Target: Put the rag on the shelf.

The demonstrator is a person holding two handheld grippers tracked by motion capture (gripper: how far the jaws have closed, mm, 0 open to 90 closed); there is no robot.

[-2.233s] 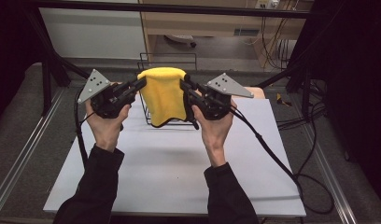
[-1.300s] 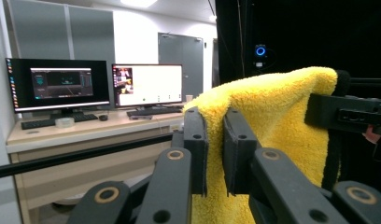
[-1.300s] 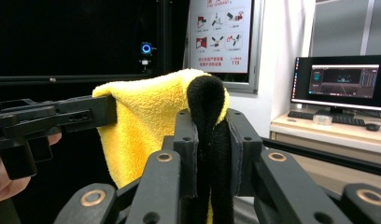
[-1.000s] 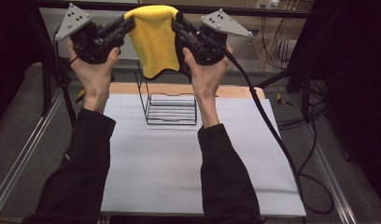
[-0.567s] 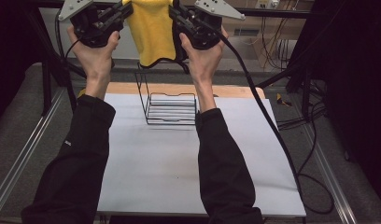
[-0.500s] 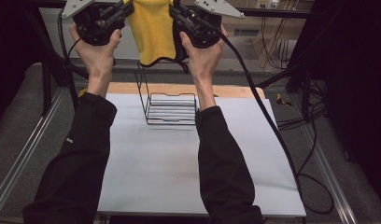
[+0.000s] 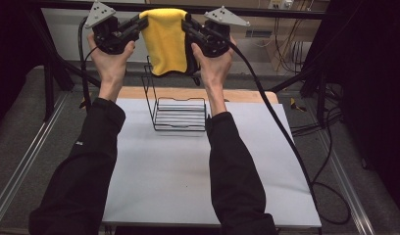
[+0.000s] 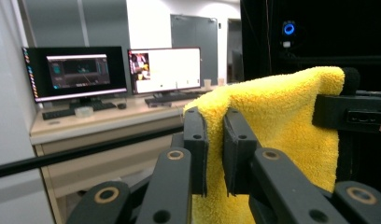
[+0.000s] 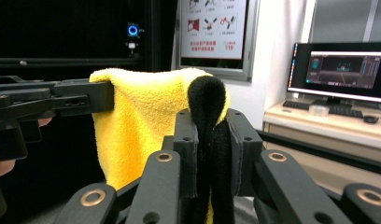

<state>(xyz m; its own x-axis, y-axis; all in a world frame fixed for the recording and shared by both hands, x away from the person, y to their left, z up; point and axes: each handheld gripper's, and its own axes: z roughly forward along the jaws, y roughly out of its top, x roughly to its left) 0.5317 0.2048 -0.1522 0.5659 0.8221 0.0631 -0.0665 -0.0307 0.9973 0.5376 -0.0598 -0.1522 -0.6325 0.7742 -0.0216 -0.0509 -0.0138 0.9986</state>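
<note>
High view: towel [image 7: 164, 41] pinched between left gripper [image 7: 139, 23] and right gripper [image 7: 187, 25], both clamped on its top corners, far above rack [image 7: 180, 110]; hanging not yet done.

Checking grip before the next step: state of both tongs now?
Left tongs: shut on the yellow towel.
Right tongs: shut on the yellow towel's black-edged corner.
</note>
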